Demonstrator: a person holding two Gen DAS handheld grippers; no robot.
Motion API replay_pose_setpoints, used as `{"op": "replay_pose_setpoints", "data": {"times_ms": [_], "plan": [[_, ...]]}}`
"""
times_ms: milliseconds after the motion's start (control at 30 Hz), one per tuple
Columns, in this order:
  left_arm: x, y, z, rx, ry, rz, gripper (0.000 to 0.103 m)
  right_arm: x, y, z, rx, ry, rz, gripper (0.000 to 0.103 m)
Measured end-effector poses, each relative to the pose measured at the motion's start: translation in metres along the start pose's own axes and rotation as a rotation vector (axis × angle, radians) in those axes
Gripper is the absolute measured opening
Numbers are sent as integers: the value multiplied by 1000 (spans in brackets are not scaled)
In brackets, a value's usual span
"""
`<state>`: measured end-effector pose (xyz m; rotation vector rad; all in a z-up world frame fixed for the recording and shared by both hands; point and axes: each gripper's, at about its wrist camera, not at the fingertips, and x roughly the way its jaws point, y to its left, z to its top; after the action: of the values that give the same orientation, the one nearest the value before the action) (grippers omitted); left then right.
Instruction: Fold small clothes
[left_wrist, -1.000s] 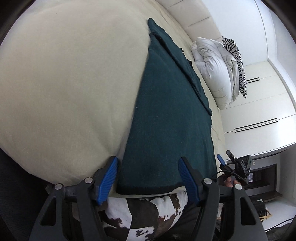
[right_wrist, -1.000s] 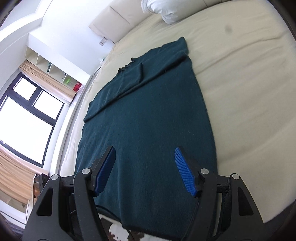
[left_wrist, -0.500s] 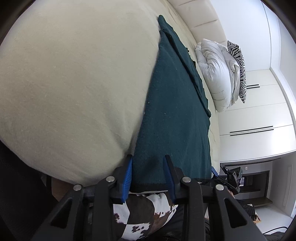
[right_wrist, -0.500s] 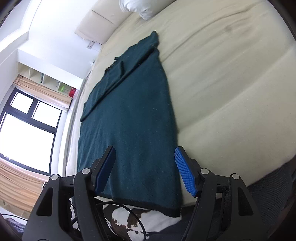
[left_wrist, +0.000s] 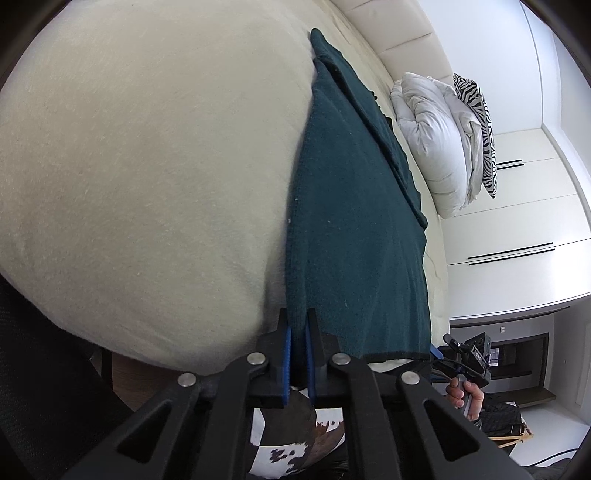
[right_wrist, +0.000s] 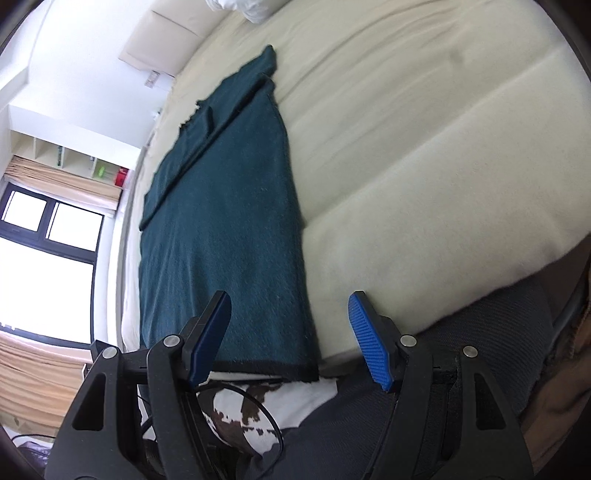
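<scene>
A dark teal garment (left_wrist: 354, 229) lies flat on the cream bed (left_wrist: 147, 147), sleeves folded in at its far end. My left gripper (left_wrist: 297, 328) is shut on the garment's near left hem corner. In the right wrist view the garment (right_wrist: 225, 236) runs away from me, its dark-edged hem near the bed's edge. My right gripper (right_wrist: 288, 325) is open, its blue pads straddling the garment's near right corner just above the hem. The right gripper also shows small at the lower right of the left wrist view (left_wrist: 461, 354).
A white duvet (left_wrist: 436, 136) and a zebra pillow (left_wrist: 480, 129) are piled at the head of the bed. White cupboards (left_wrist: 517, 229) stand to the right. A window (right_wrist: 48, 251) is at the left. A cow-print cloth (right_wrist: 255, 410) lies below the bed's edge.
My left gripper has closed from wide open onto the garment's near left hem corner. My right gripper, still open, has dropped lower and closer to the near right corner.
</scene>
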<state>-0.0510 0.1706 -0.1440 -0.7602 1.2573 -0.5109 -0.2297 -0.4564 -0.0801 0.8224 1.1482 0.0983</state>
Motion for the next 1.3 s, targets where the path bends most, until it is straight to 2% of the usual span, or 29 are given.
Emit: {"op": "replay_pose_setpoints", "data": {"times_ms": [200, 533, 633, 767, 833, 900, 1000, 1300], "plan": [[-5, 3, -5, 14, 0, -1, 7, 18, -1, -2, 33, 90, -1, 65], [-8, 3, -6, 25, -10, -6, 7, 36, 11, -7, 22, 157, 5, 64], [-11, 1, -7, 33, -14, -6, 7, 40, 12, -12, 26, 171, 18, 55], [-13, -4, -8, 40, -29, -4, 7, 44, 7, -19, 33, 180, 24, 33], [-16, -5, -9, 43, -35, -4, 6, 43, 4, -22, 39, 165, 31, 25], [-18, -7, -9, 47, -40, -6, 6, 40, 4, -24, 30, 143, 51, 13], [-22, -9, -9, 47, -48, -25, 6, 35, 9, -27, 9, 106, 74, 8], [-44, -32, 3, 48, -113, -155, 6, 12, 50, -17, -71, -18, 176, 7]]}}
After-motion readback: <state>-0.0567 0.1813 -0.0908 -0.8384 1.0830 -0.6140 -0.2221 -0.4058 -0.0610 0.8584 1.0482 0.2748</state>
